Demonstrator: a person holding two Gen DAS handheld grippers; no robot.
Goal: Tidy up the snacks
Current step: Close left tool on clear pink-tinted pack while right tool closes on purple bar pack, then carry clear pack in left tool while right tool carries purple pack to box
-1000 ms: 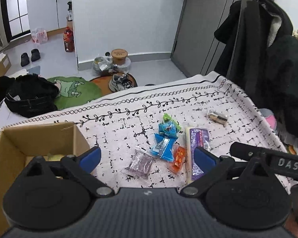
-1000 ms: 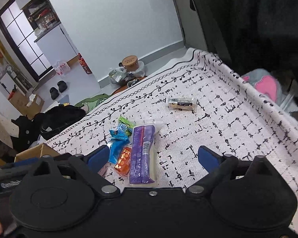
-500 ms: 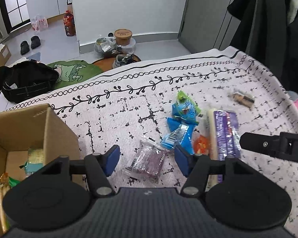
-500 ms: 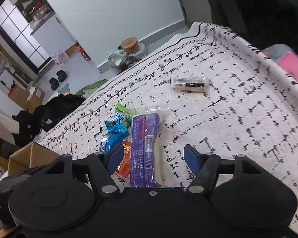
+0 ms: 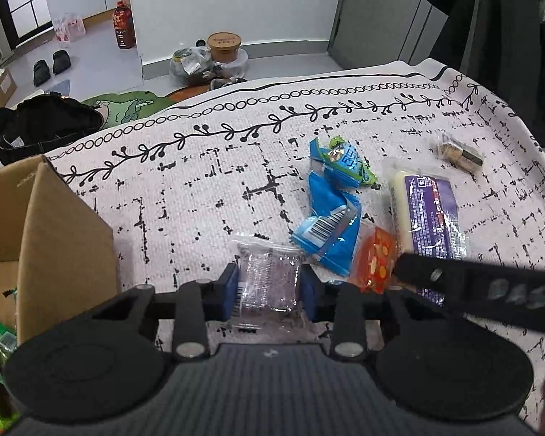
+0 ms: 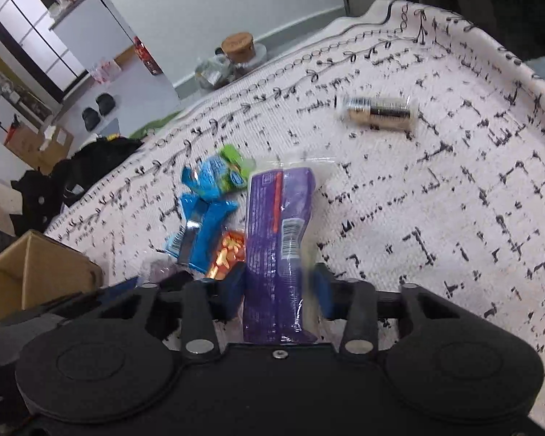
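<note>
Several snack packets lie on a white patterned cloth (image 5: 207, 181). My left gripper (image 5: 269, 292) is low over the cloth. Its jaws are closing, and both blue pads touch the sides of a clear packet with purple contents (image 5: 269, 276). My right gripper (image 6: 281, 290) is closing its jaws on the near end of a long purple packet (image 6: 276, 225), with both pads against it. One right finger (image 5: 472, 290) crosses the left wrist view. Two blue packets (image 5: 327, 232), a blue-green one (image 5: 341, 161) and an orange one (image 5: 376, 261) lie between the two held packets.
An open cardboard box (image 5: 65, 225) stands at the left with snacks inside. A small brown and black packet (image 6: 379, 110) lies alone at the far right. The cloth's far edge drops to a floor with a black bag (image 5: 47, 123) and jars (image 5: 223, 47).
Both grippers came down toward the cloth. Their jaws narrowed from wide apart to touching a packet each: the left on the clear purple packet, the right on the long purple one.
</note>
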